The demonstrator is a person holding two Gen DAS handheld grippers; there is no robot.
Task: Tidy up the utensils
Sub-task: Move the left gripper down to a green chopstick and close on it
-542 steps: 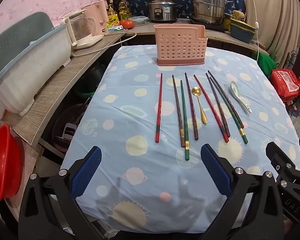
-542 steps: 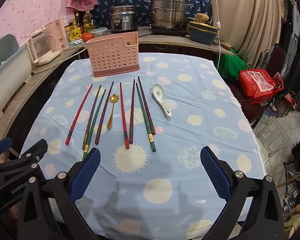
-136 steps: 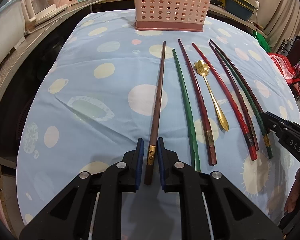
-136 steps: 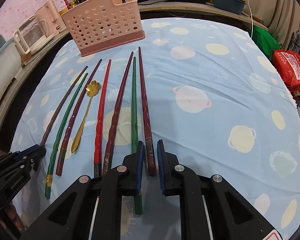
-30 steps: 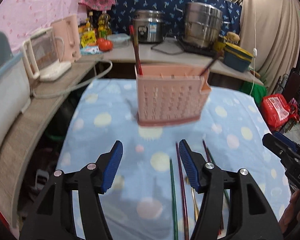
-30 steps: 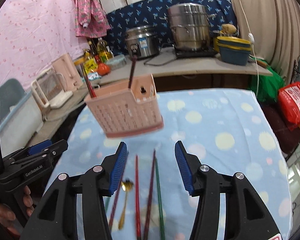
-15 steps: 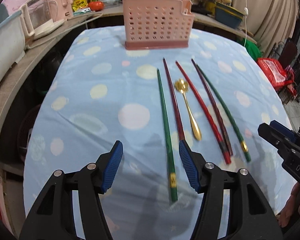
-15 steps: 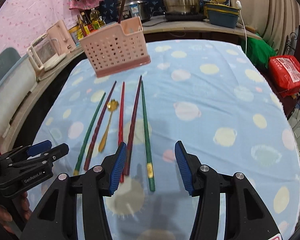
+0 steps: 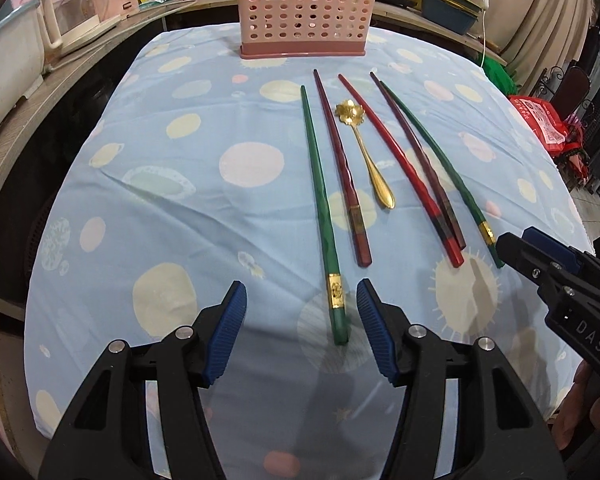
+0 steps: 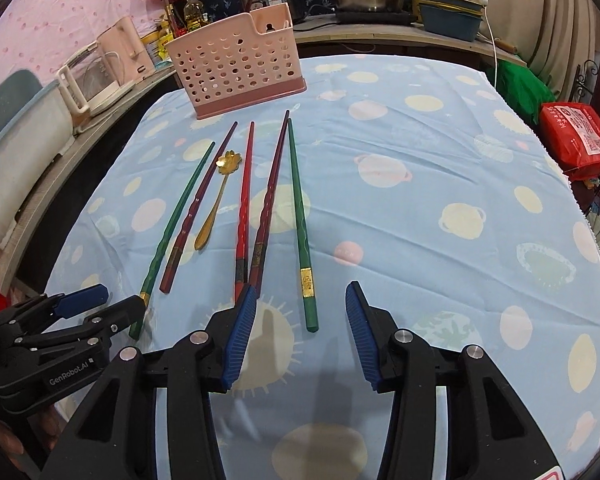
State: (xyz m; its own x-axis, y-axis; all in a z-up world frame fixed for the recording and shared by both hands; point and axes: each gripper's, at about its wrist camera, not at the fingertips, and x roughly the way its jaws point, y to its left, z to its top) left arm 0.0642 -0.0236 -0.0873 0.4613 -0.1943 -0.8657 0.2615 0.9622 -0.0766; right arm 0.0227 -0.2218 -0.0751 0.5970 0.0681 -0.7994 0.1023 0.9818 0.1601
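Lying lengthwise toward the pink basket [image 9: 306, 8], a green chopstick [image 9: 322, 208] has its gold-banded butt between the spread jaws of the left gripper [image 9: 301, 328], while the right gripper [image 10: 301, 332], also spread, brackets another green chopstick [image 10: 300, 224].

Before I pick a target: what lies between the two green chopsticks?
In the left wrist view, between the left green chopstick and right green chopstick lie three red or maroon chopsticks and the gold spoon.
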